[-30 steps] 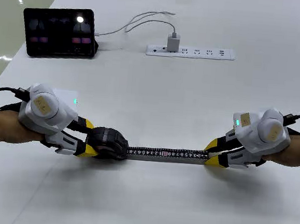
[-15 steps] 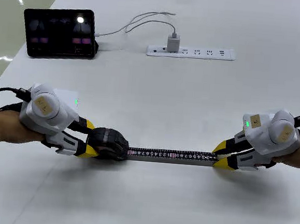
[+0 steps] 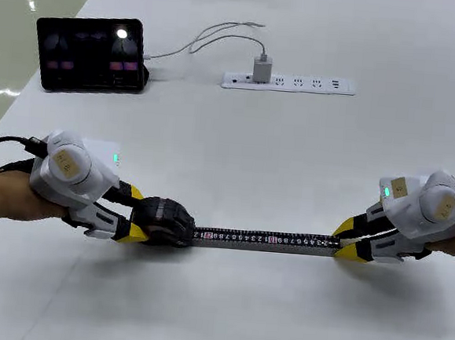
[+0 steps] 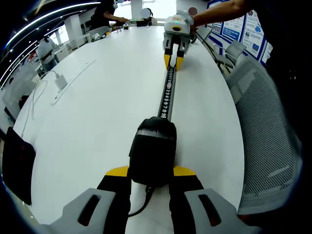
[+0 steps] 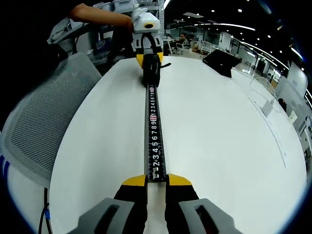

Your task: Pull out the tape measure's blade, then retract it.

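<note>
A black tape measure case (image 3: 163, 218) rests on the white table, and my left gripper (image 3: 133, 211) is shut on it. In the left gripper view the case (image 4: 152, 148) sits between the yellow-tipped jaws, with the left gripper (image 4: 151, 171) around its rear. The black blade (image 3: 265, 238) with white numbers runs flat to the right. My right gripper (image 3: 348, 239) is shut on the blade's end. In the right gripper view the blade (image 5: 154, 136) stretches from the right gripper (image 5: 157, 180) to the far case (image 5: 151, 68).
A dark tablet (image 3: 92, 51) stands at the back left, with a cable to a white power strip (image 3: 289, 82) and its charger (image 3: 262, 66). A mesh chair (image 5: 36, 122) stands beside the table edge. Cables trail from both grippers.
My right gripper has moved to the right with the blade's end, so more blade is out. The left gripper and the case have stayed put.
</note>
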Demonstrator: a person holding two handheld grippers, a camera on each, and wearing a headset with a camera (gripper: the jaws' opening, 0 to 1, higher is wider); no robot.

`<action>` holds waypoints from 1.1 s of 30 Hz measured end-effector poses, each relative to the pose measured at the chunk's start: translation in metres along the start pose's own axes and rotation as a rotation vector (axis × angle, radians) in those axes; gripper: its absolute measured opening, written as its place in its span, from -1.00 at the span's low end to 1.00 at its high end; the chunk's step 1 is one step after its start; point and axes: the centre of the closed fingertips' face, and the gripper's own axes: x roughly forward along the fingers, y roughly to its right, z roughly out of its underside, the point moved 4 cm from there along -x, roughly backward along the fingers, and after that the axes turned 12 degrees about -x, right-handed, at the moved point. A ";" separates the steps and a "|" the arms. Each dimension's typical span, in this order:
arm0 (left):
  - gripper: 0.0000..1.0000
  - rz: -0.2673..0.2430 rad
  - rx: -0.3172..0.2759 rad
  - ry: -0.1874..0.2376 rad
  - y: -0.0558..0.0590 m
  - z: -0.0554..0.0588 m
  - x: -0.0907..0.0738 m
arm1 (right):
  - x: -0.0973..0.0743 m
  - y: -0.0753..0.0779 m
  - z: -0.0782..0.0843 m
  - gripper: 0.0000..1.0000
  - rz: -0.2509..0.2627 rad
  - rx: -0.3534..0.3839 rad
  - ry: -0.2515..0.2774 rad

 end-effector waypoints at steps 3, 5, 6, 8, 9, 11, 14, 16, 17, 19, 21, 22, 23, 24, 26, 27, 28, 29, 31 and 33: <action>-0.52 0.000 0.000 -0.001 0.000 0.000 0.000 | -0.001 0.000 0.002 -0.82 -0.001 0.005 -0.002; -0.52 0.000 0.001 -0.002 0.000 0.000 0.000 | -0.001 0.000 0.003 -0.82 0.000 0.007 -0.004; -0.52 0.000 0.001 -0.002 0.000 0.000 0.000 | -0.001 0.000 0.003 -0.82 0.000 0.007 -0.003; -0.52 0.000 0.002 -0.002 0.000 0.000 0.000 | -0.001 0.000 0.003 -0.82 -0.001 0.007 -0.005; -0.52 -0.001 0.002 -0.003 0.000 0.000 0.000 | -0.001 0.000 0.003 -0.82 -0.002 0.007 -0.005; -0.52 -0.002 0.003 -0.004 0.000 0.000 0.000 | 0.000 0.000 0.003 -0.82 -0.005 0.007 -0.007; -0.51 -0.003 0.007 -0.006 0.000 0.000 0.000 | 0.000 0.000 0.003 -0.81 -0.005 0.004 -0.011; -0.51 -0.004 0.007 -0.006 0.000 0.000 0.000 | 0.000 0.000 0.003 -0.80 -0.009 0.005 -0.012; -0.51 -0.005 0.007 -0.007 0.000 0.000 0.001 | 0.000 0.000 0.003 -0.80 -0.010 0.004 -0.013; -0.50 -0.006 0.007 -0.007 0.000 0.000 0.001 | 0.000 0.000 0.003 -0.80 -0.011 0.004 -0.015; -0.50 -0.008 0.008 -0.008 0.000 0.000 0.001 | 0.000 0.001 0.003 -0.79 -0.014 0.000 -0.019; -0.50 -0.008 0.009 -0.008 0.000 0.000 0.001 | 0.001 0.001 0.003 -0.79 -0.015 -0.002 -0.021; -0.50 -0.009 0.010 -0.009 0.001 -0.001 0.001 | 0.001 0.001 0.003 -0.79 -0.017 -0.008 -0.026; -0.50 -0.009 0.011 -0.009 0.001 -0.001 0.001 | 0.001 0.001 0.003 -0.79 -0.018 -0.009 -0.027; -0.50 -0.010 0.012 -0.011 0.001 -0.001 0.002 | 0.001 0.001 0.003 -0.78 -0.021 -0.011 -0.031; -0.50 -0.011 0.014 -0.013 0.001 -0.001 0.001 | 0.001 0.001 0.003 -0.78 -0.022 -0.012 -0.033; -0.50 -0.011 0.016 -0.015 0.001 -0.001 0.001 | 0.001 0.001 0.003 -0.78 -0.023 -0.015 -0.037; -0.49 -0.012 0.016 -0.015 0.001 -0.001 0.001 | 0.001 0.001 0.003 -0.78 -0.024 -0.015 -0.039; -0.49 -0.015 0.020 -0.017 0.001 -0.001 0.001 | 0.001 0.001 0.002 -0.78 -0.026 -0.019 -0.045; -0.49 -0.016 0.024 -0.018 0.001 -0.001 0.001 | 0.001 0.000 0.001 -0.78 -0.028 -0.022 -0.050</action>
